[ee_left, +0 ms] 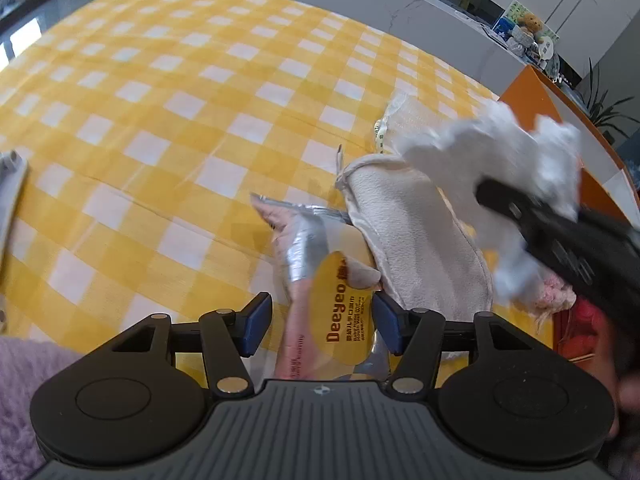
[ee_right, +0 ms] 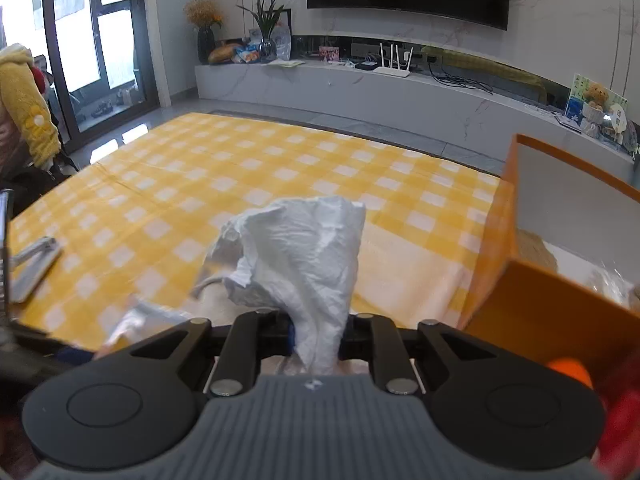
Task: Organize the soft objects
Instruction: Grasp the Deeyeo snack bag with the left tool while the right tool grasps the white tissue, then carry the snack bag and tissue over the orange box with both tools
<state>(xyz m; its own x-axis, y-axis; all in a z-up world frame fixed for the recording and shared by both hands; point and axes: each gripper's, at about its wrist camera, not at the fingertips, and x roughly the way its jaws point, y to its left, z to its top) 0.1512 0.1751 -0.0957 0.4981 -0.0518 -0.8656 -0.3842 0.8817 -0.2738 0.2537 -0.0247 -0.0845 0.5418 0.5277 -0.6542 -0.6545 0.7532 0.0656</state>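
My right gripper [ee_right: 316,334] is shut on a crumpled white tissue [ee_right: 296,248] and holds it above the yellow checked cloth, left of the orange box [ee_right: 532,308]. In the left wrist view the tissue [ee_left: 516,160] hangs from the right gripper's black finger [ee_left: 532,216]. My left gripper [ee_left: 320,324] is open around a pink and silver wipes pack with a yellow "Deeyeo" label [ee_left: 340,312]; its blue pads are apart from the pack. A cream cloth item [ee_left: 416,240] lies beside the pack.
The yellow checked cloth [ee_left: 160,120] covers the surface. A purple fluffy item [ee_left: 20,380] is at the lower left. A grey flat object [ee_right: 32,268] lies at the left edge. The orange box holds several items; a red thing [ee_left: 588,320] sits by it.
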